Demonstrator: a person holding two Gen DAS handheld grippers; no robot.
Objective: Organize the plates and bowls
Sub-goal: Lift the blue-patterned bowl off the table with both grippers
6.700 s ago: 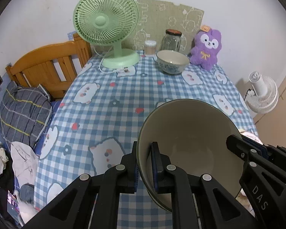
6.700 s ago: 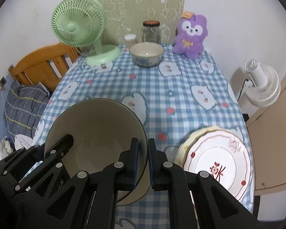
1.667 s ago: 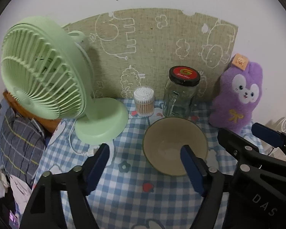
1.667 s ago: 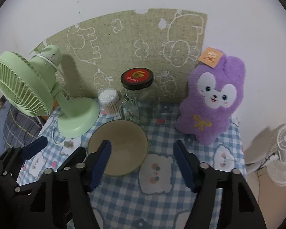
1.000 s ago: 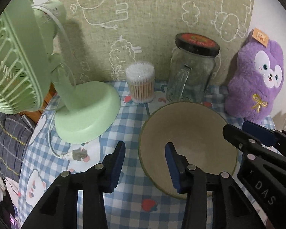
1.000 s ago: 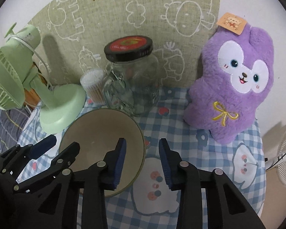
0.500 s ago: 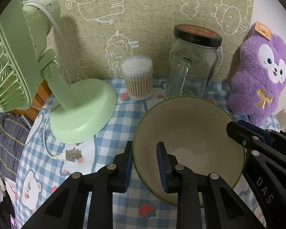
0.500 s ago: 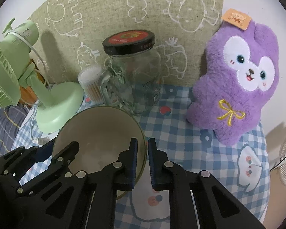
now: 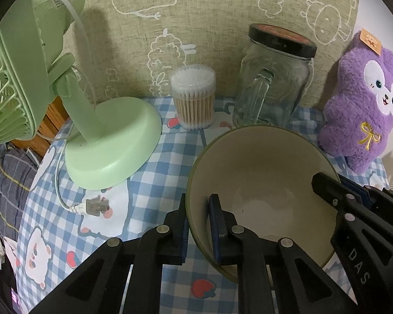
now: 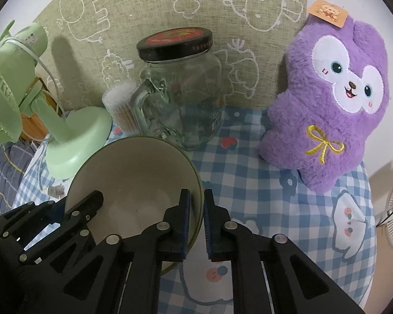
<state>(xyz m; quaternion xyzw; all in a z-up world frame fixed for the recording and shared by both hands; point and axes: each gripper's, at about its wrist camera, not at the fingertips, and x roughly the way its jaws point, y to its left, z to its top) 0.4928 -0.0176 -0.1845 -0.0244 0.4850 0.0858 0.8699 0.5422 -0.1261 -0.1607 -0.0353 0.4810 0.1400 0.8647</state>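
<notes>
A cream bowl with a dark green rim (image 9: 262,172) stands at the back of the checked table; it also shows in the right wrist view (image 10: 133,172). My left gripper (image 9: 197,218) is shut on the bowl's left rim, one finger inside and one outside. My right gripper (image 10: 196,214) is shut on the bowl's right rim the same way. The other bowl seen earlier is hidden beneath this one.
A green fan (image 9: 110,141) stands left of the bowl, its plug (image 9: 94,205) lying on the cloth. A cotton-swab tub (image 9: 192,96) and a glass jar (image 10: 180,89) stand just behind the bowl. A purple plush (image 10: 327,99) sits at the right.
Both grippers, open 1.7 s ago around the set-down bowl, have closed step by step onto its opposite rims. The cameras have moved closer to the back wall.
</notes>
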